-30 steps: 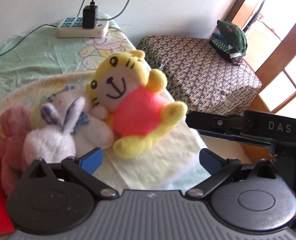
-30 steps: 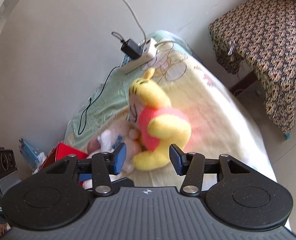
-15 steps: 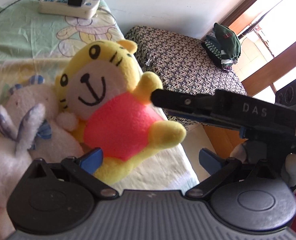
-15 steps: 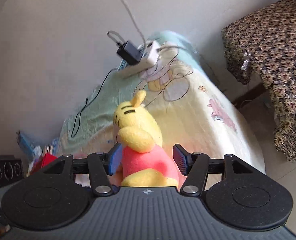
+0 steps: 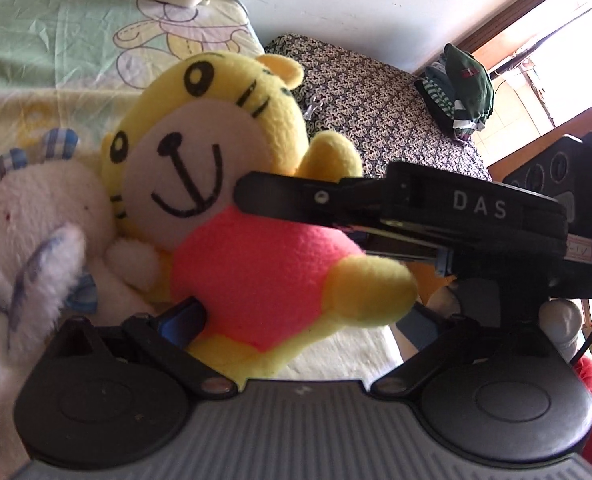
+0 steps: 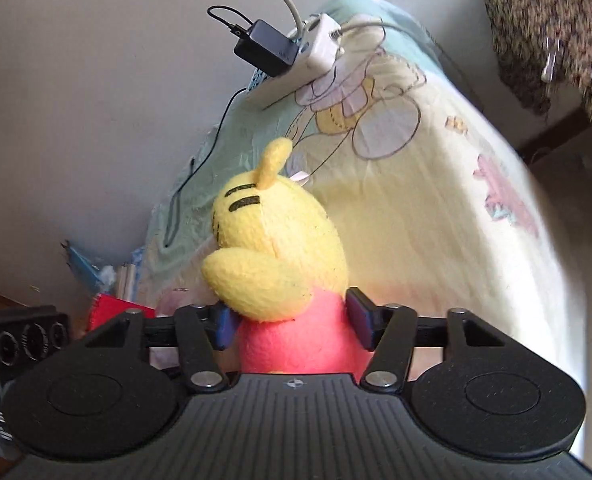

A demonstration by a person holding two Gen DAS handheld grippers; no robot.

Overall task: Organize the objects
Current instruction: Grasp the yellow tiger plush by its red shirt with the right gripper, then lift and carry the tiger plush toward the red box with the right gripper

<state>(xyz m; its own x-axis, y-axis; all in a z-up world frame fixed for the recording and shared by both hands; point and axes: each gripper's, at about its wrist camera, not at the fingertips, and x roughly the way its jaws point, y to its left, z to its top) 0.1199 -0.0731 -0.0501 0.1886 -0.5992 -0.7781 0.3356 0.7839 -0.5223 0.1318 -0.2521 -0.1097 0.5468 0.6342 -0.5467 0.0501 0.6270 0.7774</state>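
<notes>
Plush toys counted: one yellow tiger plush (image 5: 232, 184) in a pink shirt, and one white bunny plush (image 5: 36, 216) pressed against its side. A second pale furry shape at the left edge of the left wrist view is blurred; it cannot be told whether it is a separate toy.

Both toys lie on the bed sheet (image 5: 48, 40). One power strip (image 6: 296, 68) with one black charger (image 6: 266, 48) plugged in sits at the far end.

Right gripper (image 6: 292, 322): both blue pads touch the tiger's pink torso, pinching it below the arm. Its lower body is hidden by the gripper housing.

Left gripper (image 5: 296, 320): spread wide around the tiger's lower body; the left pad touches the shirt, the right pad is mostly hidden behind the tiger's arm.

One patterned table (image 5: 376, 112) stands beside the bed, with folded green clothes (image 5: 460, 92) on it.
</notes>
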